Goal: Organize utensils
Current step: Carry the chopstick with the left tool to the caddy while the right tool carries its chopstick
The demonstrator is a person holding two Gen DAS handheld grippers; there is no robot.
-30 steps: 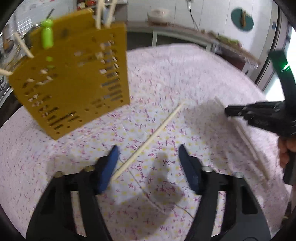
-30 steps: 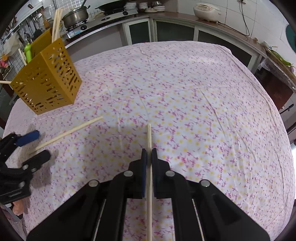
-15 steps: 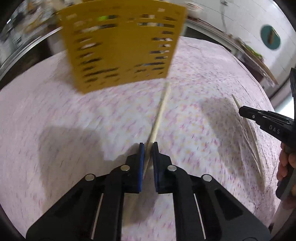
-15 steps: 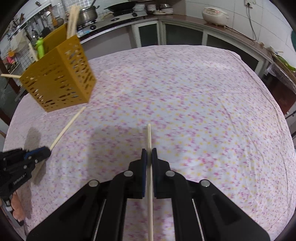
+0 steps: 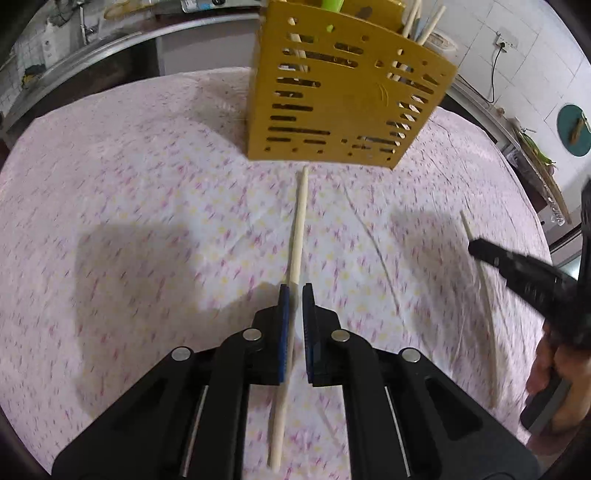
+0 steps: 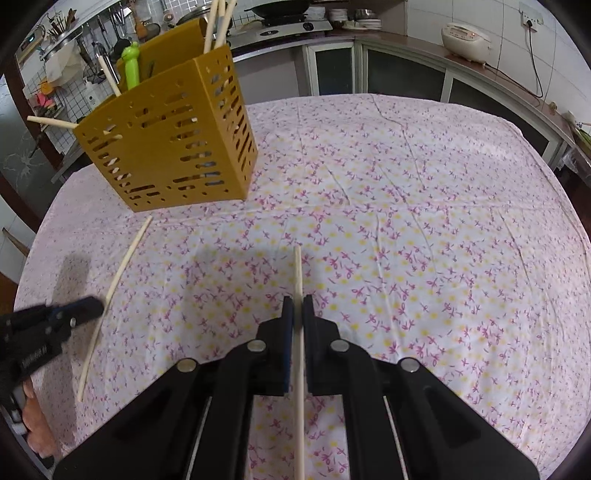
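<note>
A yellow slotted utensil holder [image 5: 343,92] stands on the floral tablecloth with several chopsticks and a green bottle [image 6: 131,66] sticking out of it. My left gripper [image 5: 294,291] is shut on a pale wooden chopstick [image 5: 300,221] whose far tip points at the holder's base. My right gripper [image 6: 298,306] is shut on a second chopstick [image 6: 297,273], well to the right of the holder [image 6: 177,147]. Each wrist view shows the other gripper: the right gripper [image 5: 476,247] with its chopstick [image 5: 487,306], and the left gripper [image 6: 92,308] with its chopstick [image 6: 122,262].
The tablecloth [image 6: 406,221] covers a wide round table. Kitchen counters run behind it, with a rice cooker [image 6: 466,37] and a stove [image 6: 291,26]. A person's hand [image 5: 554,369] grips the right tool's handle.
My left gripper went from open astride the chopstick to shut on it, then rolled and drew nearer the holder. My right gripper carried its chopstick closer to the holder.
</note>
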